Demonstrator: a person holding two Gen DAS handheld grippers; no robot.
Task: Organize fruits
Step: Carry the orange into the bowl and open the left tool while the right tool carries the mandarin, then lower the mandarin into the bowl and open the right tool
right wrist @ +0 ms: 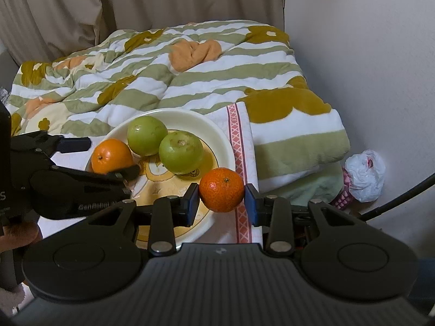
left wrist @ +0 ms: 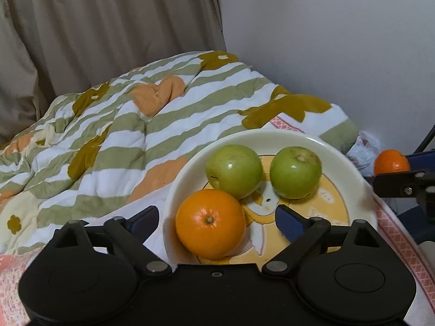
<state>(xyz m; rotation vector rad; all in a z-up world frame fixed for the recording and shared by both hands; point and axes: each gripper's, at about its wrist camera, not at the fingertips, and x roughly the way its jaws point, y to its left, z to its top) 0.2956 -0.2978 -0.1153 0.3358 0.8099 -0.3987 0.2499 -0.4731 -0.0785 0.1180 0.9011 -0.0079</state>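
Observation:
A cream plate (left wrist: 272,135) (right wrist: 174,112) with a yellow cartoon print holds two green apples (left wrist: 233,171) (left wrist: 295,172), also seen in the right wrist view (right wrist: 147,135) (right wrist: 180,152). An orange (left wrist: 210,222) (right wrist: 111,155) rests on the plate's near-left part. My left gripper (left wrist: 216,217) (right wrist: 108,160) stands open around it, and neither pad touches it. My right gripper (right wrist: 221,199) is shut on a darker mandarin (right wrist: 221,190) (left wrist: 391,161) above the plate's right rim.
The plate lies on a white cloth with a pink patterned border (right wrist: 240,135). Behind it is a rumpled striped floral quilt (left wrist: 122,125) (right wrist: 190,81). A white plastic bag (right wrist: 365,174) lies by the wall on the right. Curtains hang behind.

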